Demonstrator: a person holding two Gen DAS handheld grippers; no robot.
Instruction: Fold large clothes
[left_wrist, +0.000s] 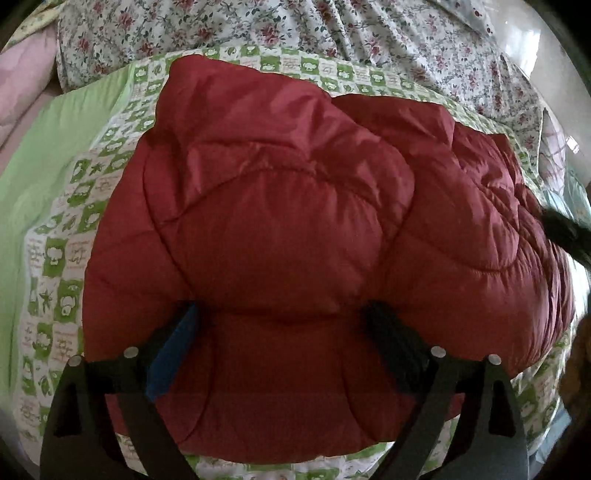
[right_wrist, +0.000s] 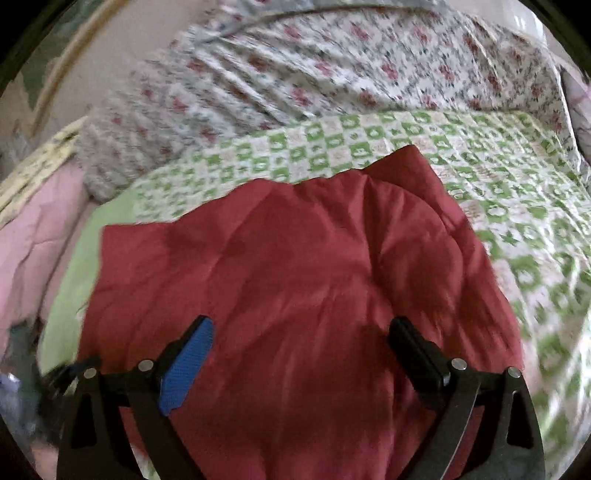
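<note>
A red quilted puffer jacket lies bunched and folded over itself on a green-and-white checked sheet. In the left wrist view my left gripper stands wide open just over the jacket's near part. A puffy panel bulges up between its blue pad and black pad, and nothing is pinched. In the blurred right wrist view the same jacket fills the middle. My right gripper is open above it, with only the jacket's surface behind its fingers.
A floral quilt is heaped along the far side of the bed. Pink bedding lies at the left. The checked sheet runs bare to the right of the jacket. A dark blurred shape crosses the right edge.
</note>
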